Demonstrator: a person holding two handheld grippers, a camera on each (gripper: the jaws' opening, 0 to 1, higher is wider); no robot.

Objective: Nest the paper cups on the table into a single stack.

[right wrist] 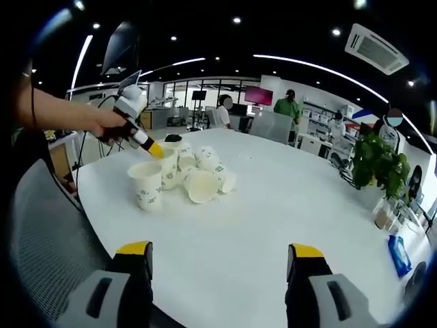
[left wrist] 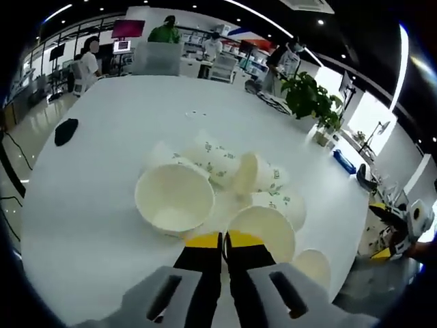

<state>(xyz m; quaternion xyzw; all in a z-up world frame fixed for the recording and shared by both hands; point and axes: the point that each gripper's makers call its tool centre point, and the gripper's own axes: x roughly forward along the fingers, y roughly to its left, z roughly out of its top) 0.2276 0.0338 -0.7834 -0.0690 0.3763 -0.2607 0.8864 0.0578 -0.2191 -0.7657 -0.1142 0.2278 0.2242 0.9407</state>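
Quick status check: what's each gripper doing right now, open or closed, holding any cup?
Left gripper: shut, jaws together, holding nothing, just above the paper cups.
Right gripper: open wide, empty, well back from the cups over the white table.

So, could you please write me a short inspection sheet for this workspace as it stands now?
Surface: white table, round-edged.
Job's things: paper cups clustered, some upright, some tipped over, not yet one stack.
Clutter: dark object near the table's edge; blue item at the far edge.
Grippers: left tool shut, over the cups; right tool open, away from them.
Cables: cables on the floor.
Surroundings: potted plant, grey chair, people at desks.
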